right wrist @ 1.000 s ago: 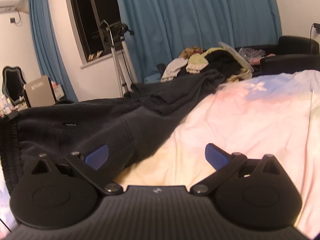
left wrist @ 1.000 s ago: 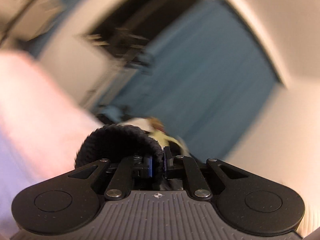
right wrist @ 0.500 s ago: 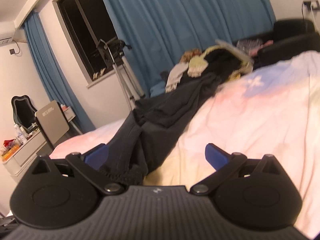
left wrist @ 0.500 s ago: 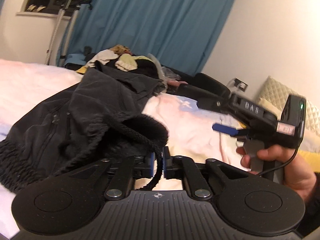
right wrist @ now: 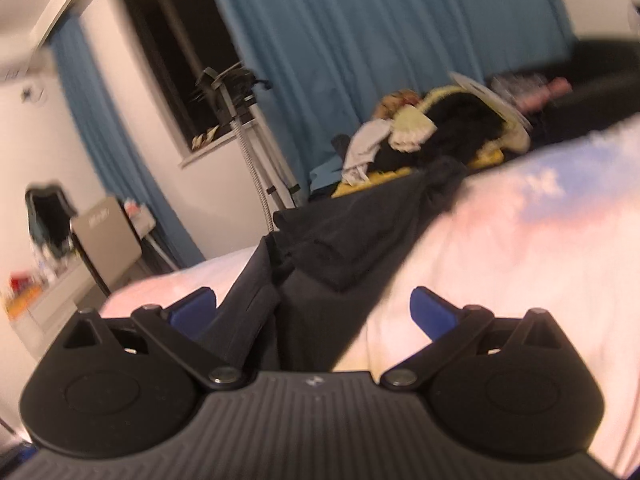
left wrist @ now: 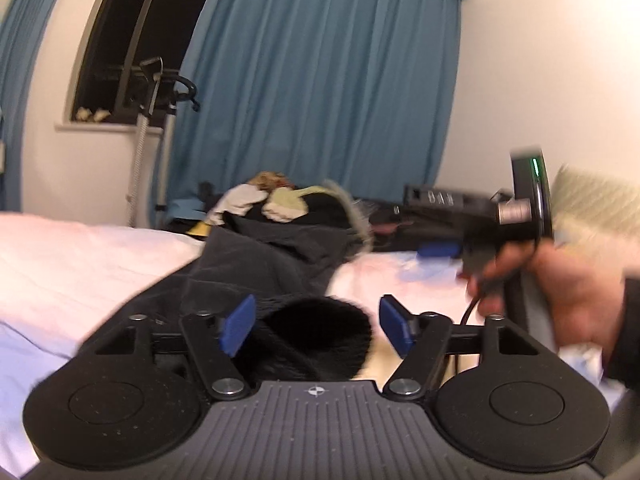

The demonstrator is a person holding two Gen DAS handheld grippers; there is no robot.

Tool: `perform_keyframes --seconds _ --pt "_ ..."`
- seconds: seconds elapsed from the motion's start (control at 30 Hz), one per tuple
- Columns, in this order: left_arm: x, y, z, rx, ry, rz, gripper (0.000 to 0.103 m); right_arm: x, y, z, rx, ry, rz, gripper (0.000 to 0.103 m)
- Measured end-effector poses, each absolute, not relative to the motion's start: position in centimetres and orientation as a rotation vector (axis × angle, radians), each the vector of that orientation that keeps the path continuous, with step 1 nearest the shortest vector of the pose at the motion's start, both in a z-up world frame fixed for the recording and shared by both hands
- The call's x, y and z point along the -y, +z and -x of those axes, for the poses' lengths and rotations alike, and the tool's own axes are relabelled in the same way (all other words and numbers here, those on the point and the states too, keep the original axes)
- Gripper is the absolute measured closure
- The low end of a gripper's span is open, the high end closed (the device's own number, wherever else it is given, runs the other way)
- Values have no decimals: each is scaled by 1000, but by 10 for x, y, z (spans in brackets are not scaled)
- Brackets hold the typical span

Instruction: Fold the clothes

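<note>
A: From the left wrist, what do you see?

B: The left claw has its blue pads opening, and the ribbed, knitted hem of the black jacket sits in the gap between them. Neither pad presses on it. The jacket lies on the bed, its long axis running from the claw away toward the pile of clothes at the far edge.

A: What is the cloth like?

B: Soft, matt and dark, rumpled into loose folds, with the thicker rolled hem nearest the camera. The bed cover is smooth and pale, pink shading to light blue. To the right a hand grips the right claw, blurred; one blue pad shows there.

A: And the right wrist?

B: The right claw stands wide apart. The jacket passes between the pads, but they do not clamp it. Here too it stretches lengthwise away from the camera, narrowing toward the pile. Behind hang pleated blue curtains, beside a dark window and a metal tripod.
</note>
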State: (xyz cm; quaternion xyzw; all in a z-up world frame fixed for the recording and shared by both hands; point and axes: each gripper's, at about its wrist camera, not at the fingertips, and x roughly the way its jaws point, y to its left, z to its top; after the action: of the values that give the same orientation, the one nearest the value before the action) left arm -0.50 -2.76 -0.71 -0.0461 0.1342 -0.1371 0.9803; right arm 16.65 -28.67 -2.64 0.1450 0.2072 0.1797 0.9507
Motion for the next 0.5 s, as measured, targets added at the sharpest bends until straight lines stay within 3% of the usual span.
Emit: perform_keyframes --seconds 0.07,0.37,0.5 --pt "34 -15 -11 -307 -251 50 20 274 -27 -191 -402 386 -172 0" --pt "26 -52 -59 -425 -158 25 18 207 -69 -302 -404 442 452 0" --pt "17 -64 -70 -440 -175 62 22 197 -97 -338 -455 499 531 0"
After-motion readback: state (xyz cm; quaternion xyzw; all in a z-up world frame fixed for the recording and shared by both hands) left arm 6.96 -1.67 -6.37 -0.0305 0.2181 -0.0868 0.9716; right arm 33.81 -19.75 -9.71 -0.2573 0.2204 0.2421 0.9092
